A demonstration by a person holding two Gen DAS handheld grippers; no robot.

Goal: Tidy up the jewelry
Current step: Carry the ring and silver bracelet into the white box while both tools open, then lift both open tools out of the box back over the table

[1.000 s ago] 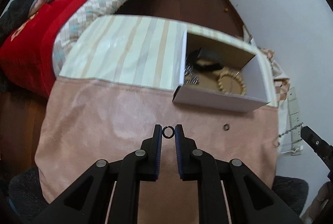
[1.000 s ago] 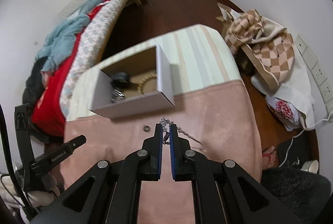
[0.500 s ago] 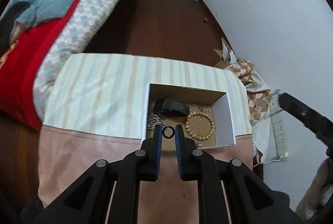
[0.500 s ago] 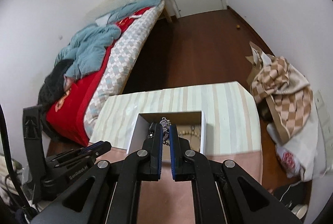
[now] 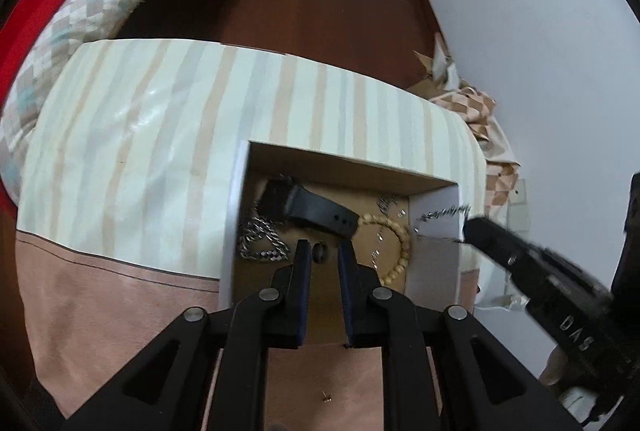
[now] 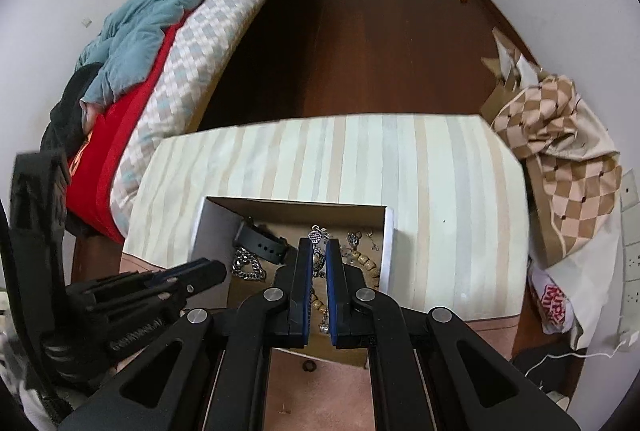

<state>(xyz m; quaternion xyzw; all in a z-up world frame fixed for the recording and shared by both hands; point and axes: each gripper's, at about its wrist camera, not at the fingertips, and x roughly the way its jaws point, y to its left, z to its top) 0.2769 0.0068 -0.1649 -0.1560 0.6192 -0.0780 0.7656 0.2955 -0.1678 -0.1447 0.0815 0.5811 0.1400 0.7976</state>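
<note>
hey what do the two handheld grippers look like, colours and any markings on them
Both grippers, left and right, are matte black plastic with blue pads inside the fingers and silver pivot bolts on the angled linkage arms. Each body carries raised lettering, too blurred to read. No sleeve or cable shows.

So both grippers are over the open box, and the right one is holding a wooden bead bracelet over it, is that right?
Not quite. The right gripper holds a silver chain, as the right wrist view shows. The wooden bead bracelet already lies inside the box. Both grippers are indeed over the box.
</note>
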